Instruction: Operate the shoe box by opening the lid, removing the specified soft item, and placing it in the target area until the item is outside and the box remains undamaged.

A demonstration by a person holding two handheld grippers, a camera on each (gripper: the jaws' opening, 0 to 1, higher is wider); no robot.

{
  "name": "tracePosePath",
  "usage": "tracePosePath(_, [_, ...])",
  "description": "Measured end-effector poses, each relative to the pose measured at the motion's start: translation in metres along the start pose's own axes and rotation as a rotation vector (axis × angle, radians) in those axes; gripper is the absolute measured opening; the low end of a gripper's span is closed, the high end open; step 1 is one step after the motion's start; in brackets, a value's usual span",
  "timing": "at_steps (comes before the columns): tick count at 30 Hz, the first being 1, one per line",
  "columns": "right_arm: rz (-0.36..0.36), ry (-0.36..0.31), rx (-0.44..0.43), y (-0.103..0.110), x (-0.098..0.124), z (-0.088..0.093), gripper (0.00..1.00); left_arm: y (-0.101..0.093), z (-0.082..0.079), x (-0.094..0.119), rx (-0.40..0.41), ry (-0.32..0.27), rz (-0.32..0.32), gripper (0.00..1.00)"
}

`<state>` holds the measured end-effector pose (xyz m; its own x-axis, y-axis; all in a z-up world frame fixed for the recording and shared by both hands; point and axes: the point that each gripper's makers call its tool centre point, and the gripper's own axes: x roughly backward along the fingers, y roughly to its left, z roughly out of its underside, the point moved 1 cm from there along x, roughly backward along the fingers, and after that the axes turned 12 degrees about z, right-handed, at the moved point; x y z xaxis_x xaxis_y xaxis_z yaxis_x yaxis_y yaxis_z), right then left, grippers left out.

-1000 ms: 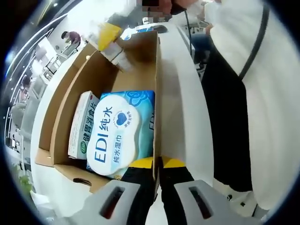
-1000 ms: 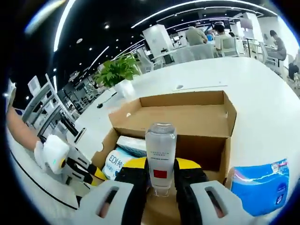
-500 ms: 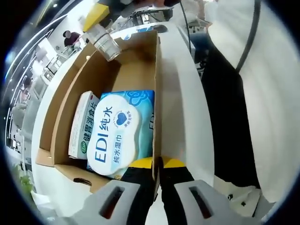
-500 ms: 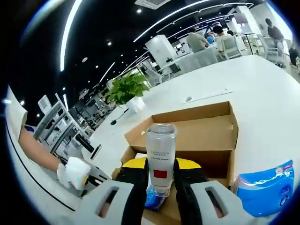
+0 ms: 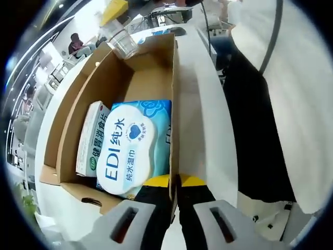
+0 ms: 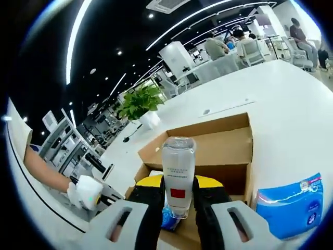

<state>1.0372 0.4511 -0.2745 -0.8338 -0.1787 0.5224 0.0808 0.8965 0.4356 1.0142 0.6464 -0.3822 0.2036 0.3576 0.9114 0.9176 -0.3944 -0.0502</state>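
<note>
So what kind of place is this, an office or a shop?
It looks like a large open office or lab: long white tables, people seated at desks in the background, strip lights on a dark ceiling, and a potted plant.

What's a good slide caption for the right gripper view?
Right gripper lifts a clear bottle above the open cardboard box.

The wipes pack (image 5: 132,148) in the box (image 5: 151,78) reads "EDI 纯水" in large blue print, with "纯水湿巾" smaller beneath. Just beside it, the white carton (image 5: 92,138) carries green characters "健胃消食片" along its face. The bottle (image 6: 178,174) has a white label with a red square; its small print is too fine to read.
</note>
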Motion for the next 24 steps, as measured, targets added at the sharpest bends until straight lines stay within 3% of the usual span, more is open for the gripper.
tracePosePath(9, [-0.005, -0.022, 0.016, -0.001, 0.003, -0.006, 0.2, 0.002, 0.004, -0.001, 0.007, 0.004, 0.014, 0.03])
tracePosePath(17, [0.018, -0.069, -0.038, -0.022, 0.016, -0.022, 0.2, 0.001, 0.002, -0.001, 0.007, 0.004, 0.012, 0.03])
tracePosePath(24, [0.036, -0.078, -0.072, -0.033, 0.019, -0.022, 0.2, 0.003, 0.008, -0.003, 0.012, 0.008, 0.012, 0.03])
